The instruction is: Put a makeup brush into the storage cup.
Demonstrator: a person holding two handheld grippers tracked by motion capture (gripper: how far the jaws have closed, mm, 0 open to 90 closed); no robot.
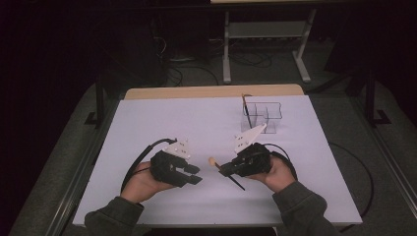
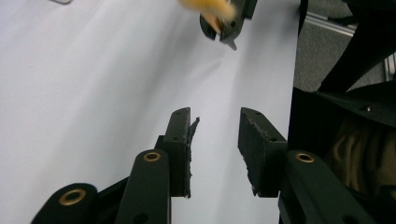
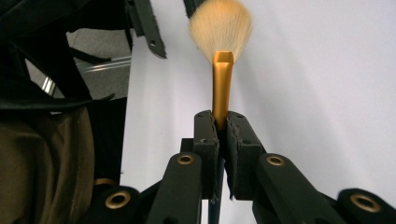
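Makeup brush point(image 3: 219, 60) is pinched at its gold ferrule by right claw point(image 3: 222, 128), held above worktop point(image 1: 196, 123) centre, near side. Left claw point(image 2: 215, 140) is spread, w/ nothing between; just left of brush.

worktop point(image 1: 162, 123): white, wooden far edge | clear divided organizer point(image 1: 263, 116): far right, held one dark-handled brush point(image 1: 246, 111)

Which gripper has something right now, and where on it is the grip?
The right gripper holds the makeup brush by its gold ferrule, below the bristles. The left gripper is open, empty.
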